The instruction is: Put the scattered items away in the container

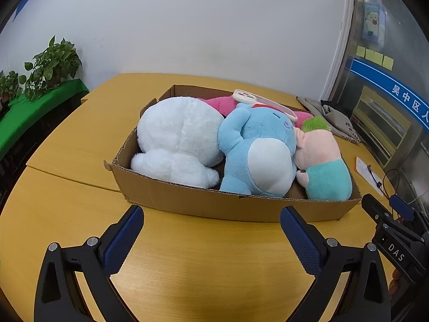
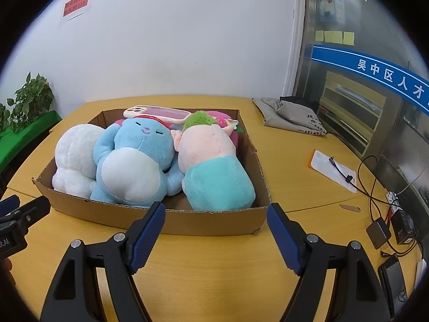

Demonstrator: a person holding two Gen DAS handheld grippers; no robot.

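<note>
Yellow wooden table (image 1: 67,147), white wall behind. A shallow cardboard box (image 1: 187,201) sits on it, packed full.

Inside the box, side by side: a white plush toy (image 1: 177,139) at the left end, a blue plush toy (image 1: 254,155) in the middle lying on its back with a white belly, and a pink plush toy with green hair and teal trousers (image 1: 321,166) at the right end. The three press against one another. Behind them a bit of pink plush (image 1: 219,103) shows. A phone in a pale case (image 2: 158,113) lies across the top of the pile toward the back of the box, resting above the blue toy's head.

Left gripper (image 1: 211,221): jaws spread wide, nothing between them, held over bare table just in front of the box's near wall, not touching it.

Right gripper (image 2: 215,218): jaws also spread wide and empty, tips close to the near right corner of the box; contact with the cardboard cannot be told.

Each gripper shows at the edge of the other's view.

On the table right of the box, apart from it: a grey cloth bag (image 2: 292,119), a white packet (image 2: 332,170) with a black cable (image 2: 370,187) lying across it.

Potted plants (image 1: 51,64) on a green ledge far left.
</note>
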